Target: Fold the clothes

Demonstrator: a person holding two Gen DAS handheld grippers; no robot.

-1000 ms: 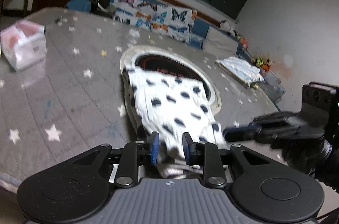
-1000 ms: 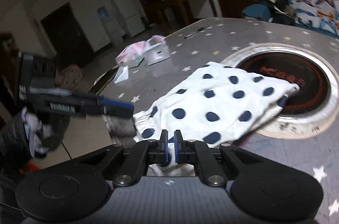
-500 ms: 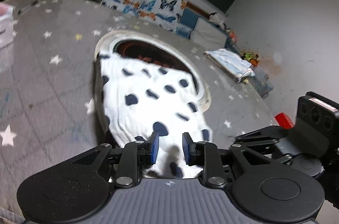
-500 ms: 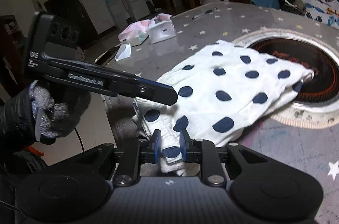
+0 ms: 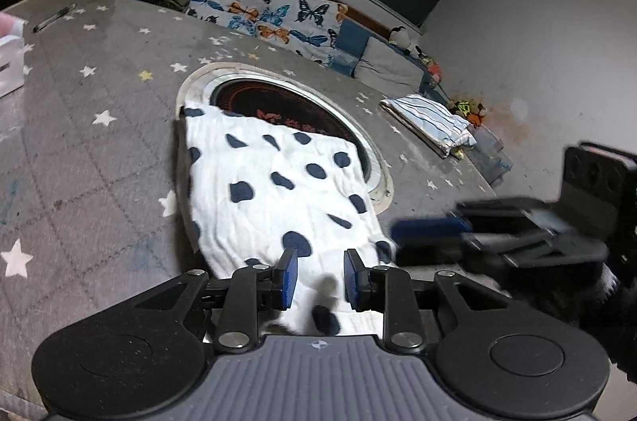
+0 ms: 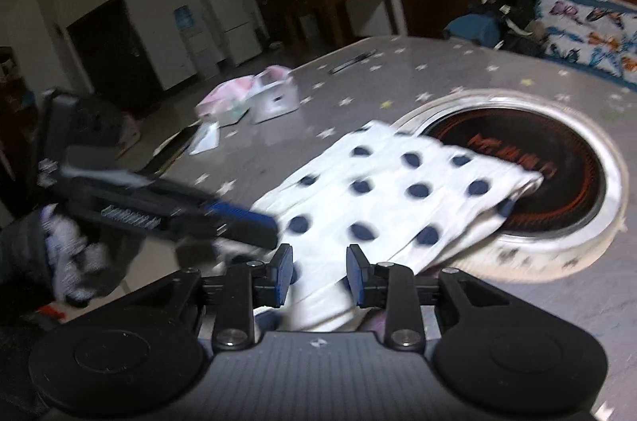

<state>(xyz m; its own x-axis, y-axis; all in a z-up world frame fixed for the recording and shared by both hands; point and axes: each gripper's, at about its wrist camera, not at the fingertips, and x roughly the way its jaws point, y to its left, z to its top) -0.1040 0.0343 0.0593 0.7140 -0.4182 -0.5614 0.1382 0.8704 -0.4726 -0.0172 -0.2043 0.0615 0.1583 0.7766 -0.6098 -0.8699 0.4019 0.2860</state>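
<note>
White garment with dark dots point(image 5: 274, 190), lying in layers on the grey star-print counter point(image 5: 91, 158), its far edge over the round inset burner point(image 5: 286, 110) and its near end drooping off the counter edge. Left tongs point(image 5: 316, 277) and right tongs point(image 6: 318, 275) both stand wide, straddling that near end without gripping. Judged step: either a release after a fold or an approach to a fresh grip; the frames fit both. A folded striped cloth point(image 5: 430, 124) lies well apart
</note>
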